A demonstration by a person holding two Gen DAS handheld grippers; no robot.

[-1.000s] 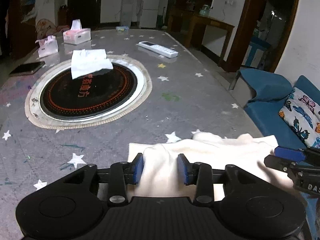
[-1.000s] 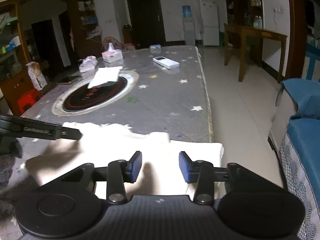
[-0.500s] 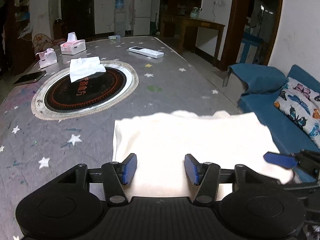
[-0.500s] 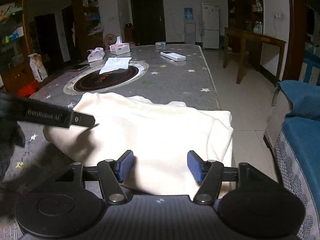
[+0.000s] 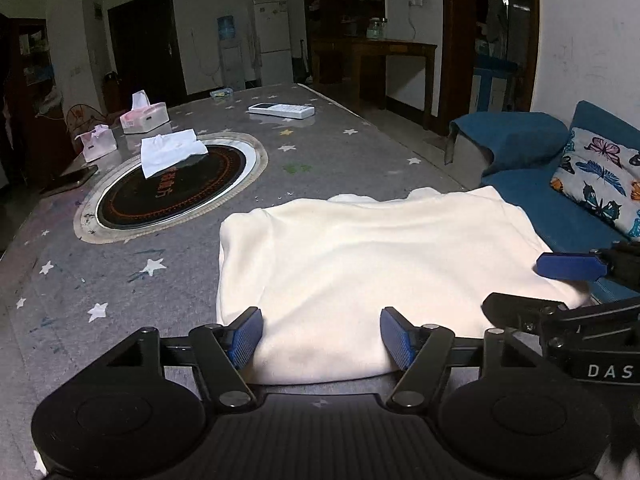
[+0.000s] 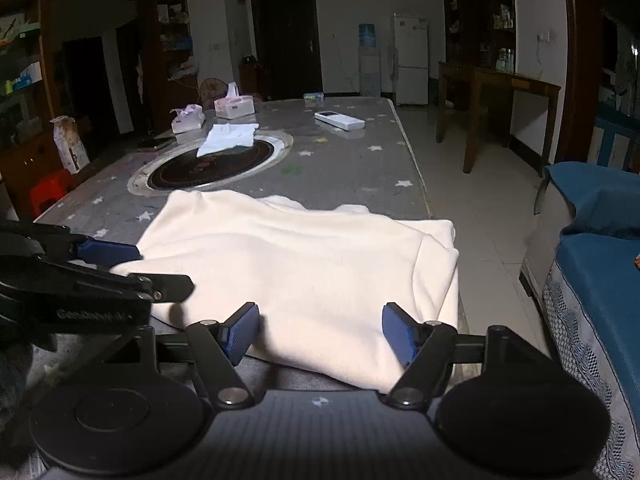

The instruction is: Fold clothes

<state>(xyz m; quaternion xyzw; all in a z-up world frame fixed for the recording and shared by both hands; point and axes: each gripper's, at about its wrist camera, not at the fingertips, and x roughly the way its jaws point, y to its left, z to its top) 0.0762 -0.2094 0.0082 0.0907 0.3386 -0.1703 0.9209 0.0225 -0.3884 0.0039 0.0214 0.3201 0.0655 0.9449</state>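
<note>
A: Changed? Left tool [image 5: 320, 334] and right tool [image 6: 320, 332] both opening wide, cream garment [image 5: 372, 272] let go a moment ago.

B: Now lying folded on bench [image 5: 180, 280] near edge. Probably one fold finished.

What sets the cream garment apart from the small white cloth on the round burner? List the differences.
1. The cream garment is far larger than the small white cloth.
2. The garment lies at the table's near edge, its corner overhanging; the cloth sits mid-table on the round burner.
3. The garment is warm cream; the cloth is a cooler white.

Both lie folded, and no fingers grip either one.
</note>
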